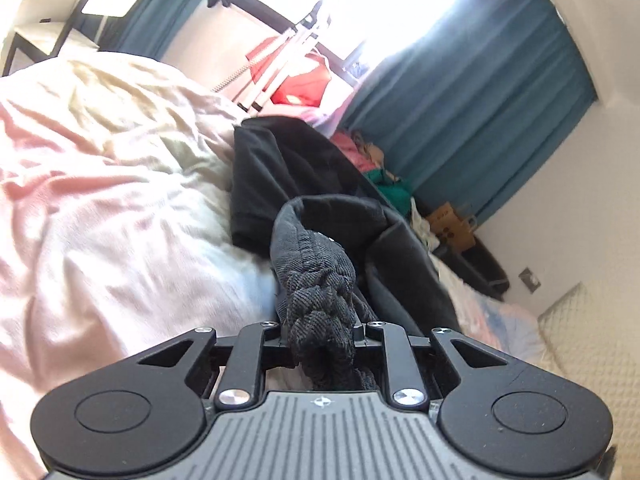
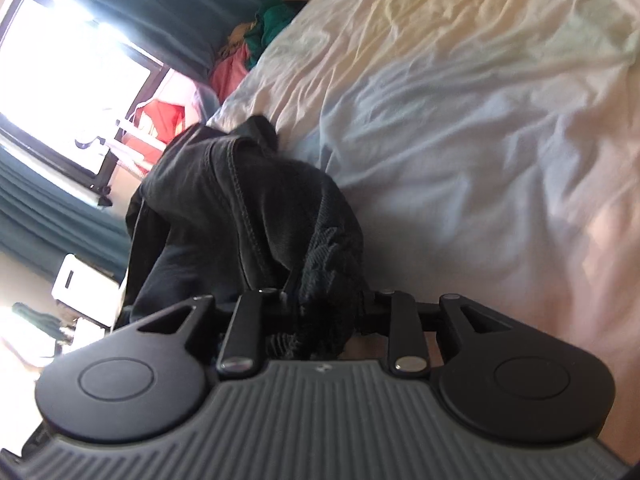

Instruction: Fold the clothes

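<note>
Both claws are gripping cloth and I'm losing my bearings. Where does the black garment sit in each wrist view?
Left wrist: the black garment runs from the left claw at bottom centre up to mid-frame, with the pale bed sheet on its left.
Right wrist: the garment bunches left of centre, rising from the right claw; the sheet fills the right.
Shared landmark: the red item by the bright window.
</note>
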`<state>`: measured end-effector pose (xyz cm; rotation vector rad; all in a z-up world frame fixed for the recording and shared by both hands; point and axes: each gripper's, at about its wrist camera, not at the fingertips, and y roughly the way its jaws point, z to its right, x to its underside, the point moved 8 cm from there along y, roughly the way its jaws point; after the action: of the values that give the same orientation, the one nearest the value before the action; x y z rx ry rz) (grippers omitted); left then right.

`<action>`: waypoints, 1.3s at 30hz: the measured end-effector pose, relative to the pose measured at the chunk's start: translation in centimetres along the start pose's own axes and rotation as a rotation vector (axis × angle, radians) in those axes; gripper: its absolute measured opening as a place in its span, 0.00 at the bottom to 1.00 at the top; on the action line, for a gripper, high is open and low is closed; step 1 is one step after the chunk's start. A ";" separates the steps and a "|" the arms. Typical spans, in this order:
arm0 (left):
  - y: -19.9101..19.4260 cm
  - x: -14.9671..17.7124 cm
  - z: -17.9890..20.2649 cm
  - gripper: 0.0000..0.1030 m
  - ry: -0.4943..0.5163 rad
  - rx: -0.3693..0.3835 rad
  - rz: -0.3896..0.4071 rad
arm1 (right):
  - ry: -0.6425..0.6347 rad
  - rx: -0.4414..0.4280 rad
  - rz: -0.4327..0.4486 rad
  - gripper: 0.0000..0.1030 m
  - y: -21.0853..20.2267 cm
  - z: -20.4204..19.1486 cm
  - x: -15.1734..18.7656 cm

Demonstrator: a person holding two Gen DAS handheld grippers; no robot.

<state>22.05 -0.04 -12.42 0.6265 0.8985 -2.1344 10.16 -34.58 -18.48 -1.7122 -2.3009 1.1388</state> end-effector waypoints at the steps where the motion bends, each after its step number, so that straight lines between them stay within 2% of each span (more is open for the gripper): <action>1: -0.2 -0.5 -0.9 0.20 -0.020 -0.014 0.012 | 0.017 -0.024 -0.044 0.28 0.5 -0.1 0.7; 2: -0.5 -1.0 -1.8 0.20 -0.040 -0.028 0.024 | 0.029 -0.040 -0.079 0.38 0.8 -0.3 1.4; 3: -0.3 -1.0 -2.8 0.20 -0.042 -0.049 0.021 | 0.021 -0.029 -0.085 0.39 0.7 -0.3 1.7; 6: 1.2 0.2 -5.9 0.21 -0.088 -0.086 -0.028 | 0.010 -0.013 -0.068 0.39 0.0 -0.4 1.9; 10: 1.9 1.3 -7.9 0.27 -0.102 -0.097 -0.027 | 0.022 -0.015 -0.061 0.40 0.3 -0.4 1.6; 13: 1.4 0.9 -8.3 0.38 -0.122 -0.104 0.000 | 0.015 -0.022 -0.080 0.39 1.3 -0.7 1.6; 15: 1.0 0.7 -8.4 0.53 -0.142 -0.091 0.023 | -0.045 -0.010 -0.079 0.39 1.9 -1.3 1.6; 16: 1.3 0.8 -8.2 0.54 -0.144 -0.089 0.013 | -0.078 -0.002 -0.075 0.40 2.1 -1.6 1.7; 17: 1.6 1.0 -7.9 0.52 -0.143 -0.089 -0.003 | -0.109 -0.001 -0.072 0.38 2.1 -1.8 1.8; 18: 2.0 1.2 -7.6 0.45 -0.142 -0.089 -0.019 | -0.137 0.011 -0.067 0.36 2.1 -1.9 2.0; 19: 2.3 1.2 -7.4 0.41 -0.130 -0.095 -0.023 | -0.162 0.022 -0.064 0.28 2.0 -1.9 2.1; 20: 2.5 1.2 -7.2 0.29 -0.115 -0.102 -0.024 | -0.170 0.020 -0.067 0.24 1.8 -2.0 2.3; 23: 2.2 -0.1 -6.8 0.22 -0.103 -0.124 -0.004 | -0.107 -0.027 -0.082 0.21 1.0 -1.7 2.4; 25: 1.5 -1.8 -6.8 0.20 -0.140 -0.119 0.012 | -0.095 -0.073 -0.120 0.20 0.4 -2.6 3.2; 28: -0.2 -6.7 -6.3 0.19 -0.097 -0.138 0.084 | -0.114 -0.147 -0.191 0.19 -0.5 -5.0 5.2; 30: -1.5 -10.1 -5.9 0.18 -0.063 -0.152 0.135 | -0.137 -0.208 -0.226 0.19 -1.0 -7.8 7.5; 32: -2.5 -14.2 -6.6 0.18 -0.039 -0.180 0.162 | -0.106 -0.291 -0.276 0.19 -1.0 -10.7 10.3; 34: -3.5 -18.3 -7.4 0.18 0.035 -0.235 0.184 | -0.088 -0.371 -0.328 0.19 -0.4 -14.0 13.5; 37: -4.9 -24.5 -9.1 0.17 0.175 -0.345 0.206 | -0.133 -0.462 -0.415 0.19 1.3 -19.8 19.3; 39: -4.8 -28.3 -11.5 0.17 0.216 -0.423 0.208 | -0.151 -0.521 -0.480 0.19 3.0 -23.5 23.5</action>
<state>37.53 23.21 0.77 0.7019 1.2970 -1.6447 14.14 -2.11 -11.74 -1.0745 -3.0664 0.6286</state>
